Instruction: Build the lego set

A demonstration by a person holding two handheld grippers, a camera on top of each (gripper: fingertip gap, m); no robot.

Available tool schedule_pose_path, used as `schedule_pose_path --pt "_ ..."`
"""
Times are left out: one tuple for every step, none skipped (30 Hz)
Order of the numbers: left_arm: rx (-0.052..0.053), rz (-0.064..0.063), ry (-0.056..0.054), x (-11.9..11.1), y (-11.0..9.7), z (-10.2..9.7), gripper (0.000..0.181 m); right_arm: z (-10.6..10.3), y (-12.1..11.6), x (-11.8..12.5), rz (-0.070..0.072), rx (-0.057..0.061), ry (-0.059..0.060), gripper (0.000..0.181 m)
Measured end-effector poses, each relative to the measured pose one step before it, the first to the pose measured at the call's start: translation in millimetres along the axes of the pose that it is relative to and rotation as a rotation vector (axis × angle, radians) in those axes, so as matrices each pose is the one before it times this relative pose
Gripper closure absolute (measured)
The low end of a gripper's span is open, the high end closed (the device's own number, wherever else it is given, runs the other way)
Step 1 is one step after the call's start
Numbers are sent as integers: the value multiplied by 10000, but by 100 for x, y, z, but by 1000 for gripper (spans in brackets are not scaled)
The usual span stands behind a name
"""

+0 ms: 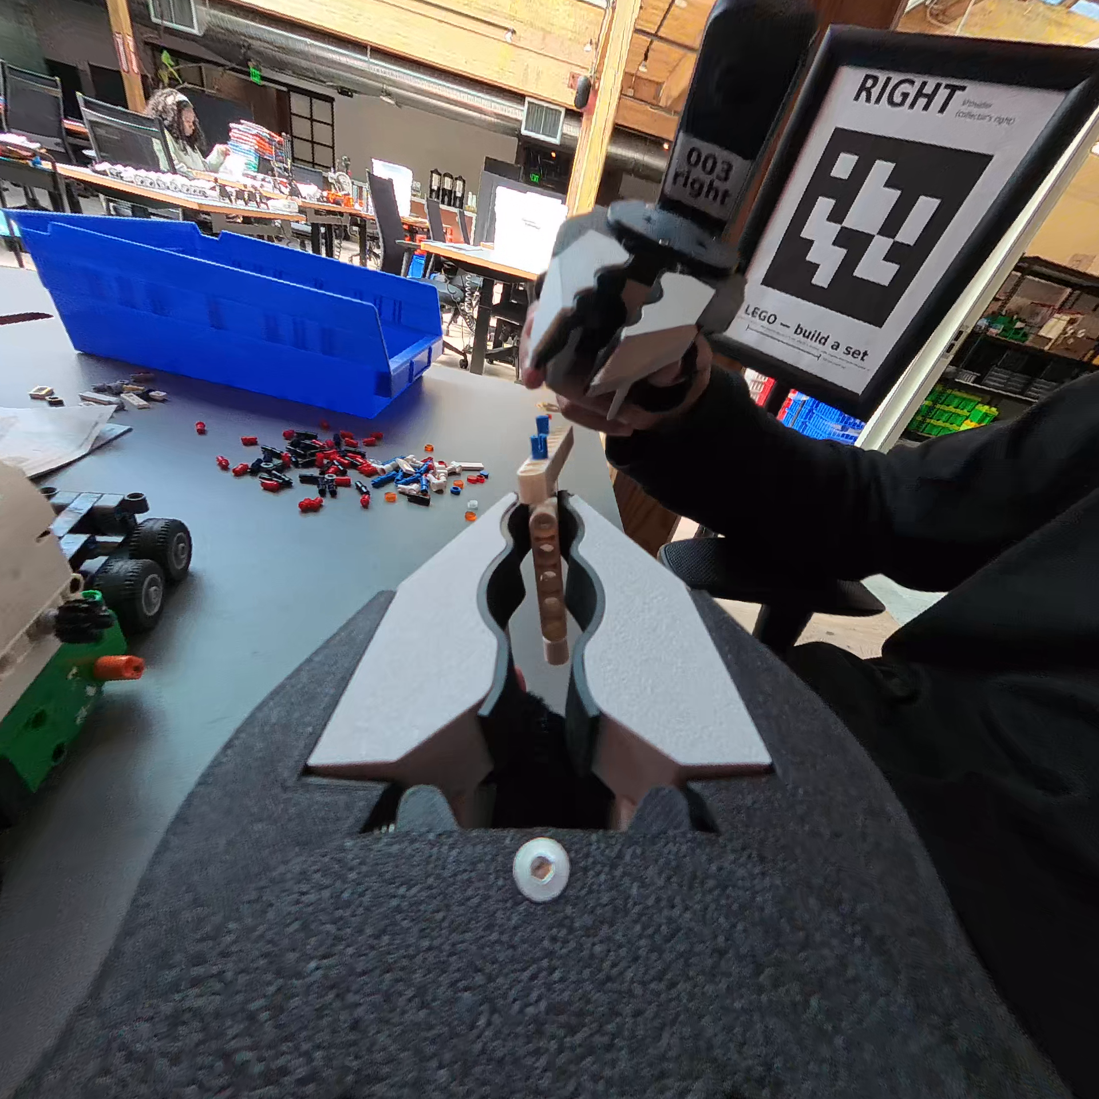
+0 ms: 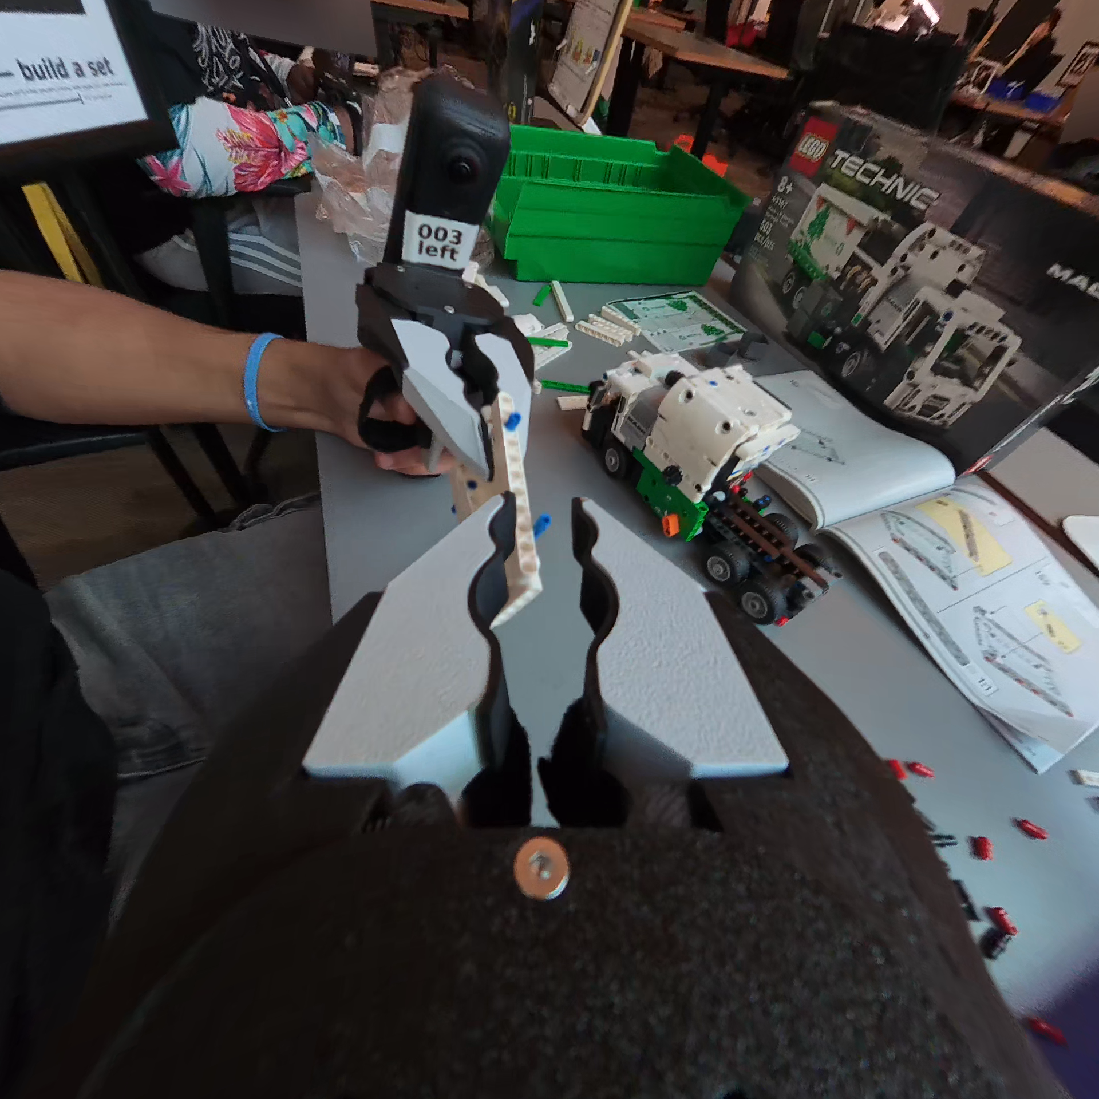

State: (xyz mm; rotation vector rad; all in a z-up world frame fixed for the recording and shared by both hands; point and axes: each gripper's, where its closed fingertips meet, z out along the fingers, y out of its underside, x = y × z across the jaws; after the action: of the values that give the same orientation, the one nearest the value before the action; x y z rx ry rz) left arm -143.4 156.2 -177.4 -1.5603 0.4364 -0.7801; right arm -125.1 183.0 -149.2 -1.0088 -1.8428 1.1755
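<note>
My left gripper (image 1: 542,502) is shut on a long white holed beam (image 1: 547,583) with blue pins (image 1: 540,440) at its far end. In the right wrist view the left gripper (image 2: 476,416) holds the beam (image 2: 523,535) slanting down over the table edge. My right gripper (image 2: 541,505) is open. The beam's lower end lies between its fingers, against the left finger (image 2: 440,624), with a clear gap to the other. The right gripper also shows in the left wrist view (image 1: 565,380), just above the beam's pin end. The part-built white and green truck (image 2: 690,440) stands on the grey table (image 2: 416,535).
Loose red, black and blue pins (image 1: 357,464) lie scattered beside a blue bin (image 1: 238,309). A green bin (image 2: 612,214), the set's box (image 2: 892,267) and an open instruction booklet (image 2: 951,565) sit behind and right of the truck. A framed sign (image 1: 892,208) stands at the right. About 5 cm separates my left fingertips from my right.
</note>
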Motion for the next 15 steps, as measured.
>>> schedule_pose_path --pt "-194 127 39 186 271 198 176 357 -489 -102 -250 -110 212 162" --pt "-192 156 22 179 278 214 176 569 -259 -373 -190 -219 -102 162" --pt "-130 127 9 139 176 147 176 656 14 -670 -3 -367 -496 161" --pt "-25 62 -37 18 43 39 176 675 386 -790 241 -537 -768 157" --pt "57 8 -14 -12 -72 -59 176 612 593 -501 337 -657 -703 152" --pt "47 -11 21 22 -65 -52 176 435 256 -112 315 -399 -485 152" --pt "-18 12 9 18 27 15 175 262 -58 -96 236 -73 -388 152" --pt "-77 57 25 95 100 86 175 168 -268 40 79 95 -201 155" --pt "-93 82 13 89 124 104 175 167 -76 87 0 25 -95 161" --pt "-53 67 -11 58 79 55 175 283 398 -4 -37 -282 -109 164" --pt "-16 30 14 49 20 9 175 212 311 128 -58 -247 32 173" --pt "26 16 55 87 -30 -31 176 -11 -110 -33 -116 97 -24 174" --pt "0 50 87 165 2 7 175 -47 12 -204 -44 6 -211 174" --pt "-61 75 92 188 87 57 175 -44 113 -195 4 -38 -264 174" --pt "-88 39 121 189 110 86 175 -27 151 -214 -35 -10 -260 174"
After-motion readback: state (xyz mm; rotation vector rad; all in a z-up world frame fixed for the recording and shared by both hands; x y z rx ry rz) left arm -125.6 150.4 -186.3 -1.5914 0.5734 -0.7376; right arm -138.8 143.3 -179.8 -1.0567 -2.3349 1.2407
